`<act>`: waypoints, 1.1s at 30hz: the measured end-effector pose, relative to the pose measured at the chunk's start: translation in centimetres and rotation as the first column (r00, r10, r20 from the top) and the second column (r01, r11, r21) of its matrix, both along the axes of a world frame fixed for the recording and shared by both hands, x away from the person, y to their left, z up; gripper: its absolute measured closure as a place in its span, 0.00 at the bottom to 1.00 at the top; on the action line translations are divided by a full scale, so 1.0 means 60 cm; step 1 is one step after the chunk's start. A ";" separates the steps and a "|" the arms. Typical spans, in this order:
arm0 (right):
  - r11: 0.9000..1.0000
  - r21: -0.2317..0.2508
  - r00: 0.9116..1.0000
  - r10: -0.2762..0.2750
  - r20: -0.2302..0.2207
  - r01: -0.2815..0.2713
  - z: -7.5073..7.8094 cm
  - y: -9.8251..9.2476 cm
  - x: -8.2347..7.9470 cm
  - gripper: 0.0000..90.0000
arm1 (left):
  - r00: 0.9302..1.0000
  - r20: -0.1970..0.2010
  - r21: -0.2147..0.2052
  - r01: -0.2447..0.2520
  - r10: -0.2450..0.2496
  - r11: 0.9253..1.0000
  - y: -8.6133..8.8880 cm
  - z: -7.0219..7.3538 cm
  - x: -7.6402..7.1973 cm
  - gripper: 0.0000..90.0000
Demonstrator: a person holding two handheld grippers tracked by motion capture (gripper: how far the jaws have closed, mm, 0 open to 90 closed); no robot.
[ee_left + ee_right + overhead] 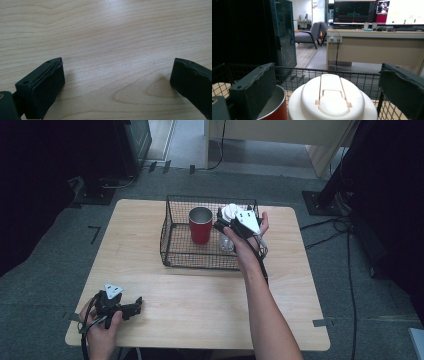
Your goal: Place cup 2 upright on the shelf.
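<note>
- Right gripper (226, 220), held in the person's right hand (248, 240), sits over the right half of the black wire basket (172, 227) on the wooden table (200, 295).
- Right gripper view: its jaws stand wide apart, one on each side of a white lidded bottle (332, 100). The lid lies just below and between them; no pad is seen touching it.
- The lid has a raised flip tab running down its centre.
- Red cup (274, 110) with a metal-grey inside sits just under the jaw at the left of that view, close beside the bottle. Whether cup and bottle touch I cannot tell.
- High view: the red cup (200, 225) stands upright inside the basket, beside the right gripper, toward the basket's middle. The bottle's white top (230, 211) shows at the gripper's tip.
- Beyond the jaws: the basket's far wire wall, then a desk (374, 47) with monitors and a grey chair (310, 33).
- Left gripper (136, 304), in the left hand (102, 332), rests low at the near left corner of the table, well apart from the basket.
- Left gripper view: jaws spread wide, bare wood grain between them, nothing held.
</note>
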State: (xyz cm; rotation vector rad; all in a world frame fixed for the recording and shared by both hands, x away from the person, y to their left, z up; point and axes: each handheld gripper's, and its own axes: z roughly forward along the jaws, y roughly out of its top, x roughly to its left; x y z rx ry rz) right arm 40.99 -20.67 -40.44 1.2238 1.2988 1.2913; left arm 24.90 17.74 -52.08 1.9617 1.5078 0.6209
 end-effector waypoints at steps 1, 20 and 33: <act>1.000 0.002 1.000 0.002 0.000 -0.002 0.001 -0.001 -0.001 0.02 | 1.000 0.000 0.000 0.000 0.000 1.000 0.000 0.000 0.000 0.00; 0.999 -0.006 0.998 0.041 0.044 -0.041 0.026 -0.024 -0.055 0.02 | 1.000 0.000 0.000 0.000 0.000 1.000 0.000 0.000 0.000 0.00; 0.999 -0.026 0.998 0.046 0.042 -0.045 0.014 -0.049 -0.092 0.02 | 1.000 0.000 0.000 -0.001 0.001 1.000 0.000 0.000 0.000 0.00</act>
